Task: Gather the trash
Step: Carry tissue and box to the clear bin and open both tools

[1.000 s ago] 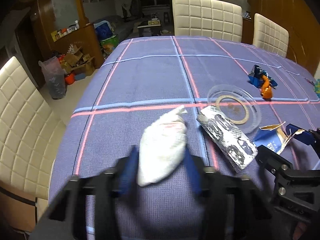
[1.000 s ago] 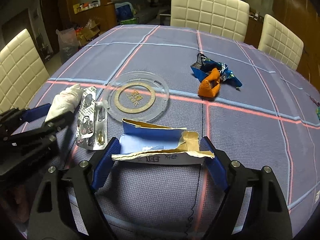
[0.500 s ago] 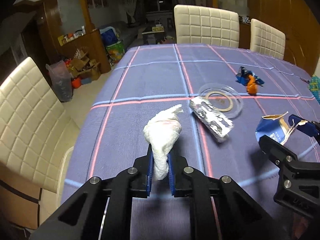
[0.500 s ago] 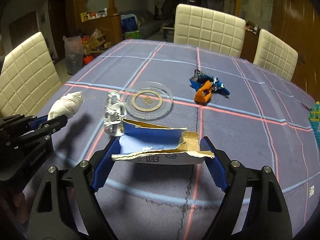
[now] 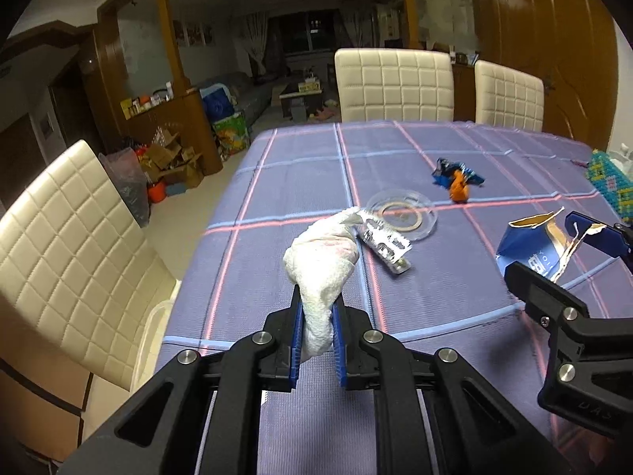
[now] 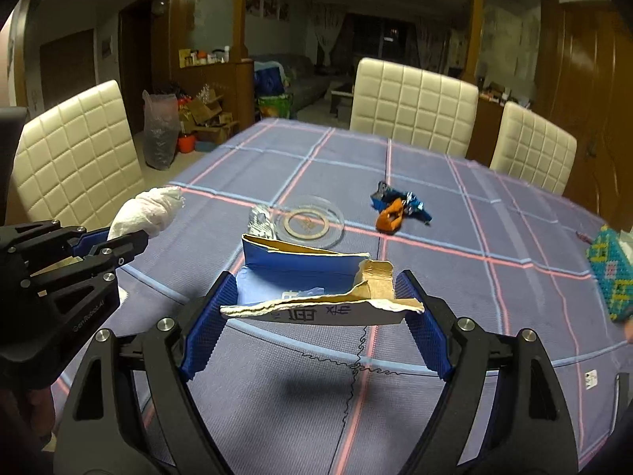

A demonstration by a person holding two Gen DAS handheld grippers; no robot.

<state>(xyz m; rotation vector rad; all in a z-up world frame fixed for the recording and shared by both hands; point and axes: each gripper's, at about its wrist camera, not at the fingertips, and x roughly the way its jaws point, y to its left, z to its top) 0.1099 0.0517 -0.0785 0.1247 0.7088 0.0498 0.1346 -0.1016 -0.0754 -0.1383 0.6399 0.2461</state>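
While left tongs (image 5: 316,316) pinch tissue (image 5: 322,269), right tongs (image 6: 316,304) clamp torn box (image 6: 316,289).

Dim room, cream quilted chairs (image 5: 393,83), wood-panelled walls (image 5: 542,31) — dark far window (image 5: 316,35)

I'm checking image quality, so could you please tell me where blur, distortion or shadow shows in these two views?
Left wrist view: fisheye bends the chair; blister pack slightly smeared. Right wrist view: torn blue carton sharp, its shadow on the tablecloth below; far room dim.
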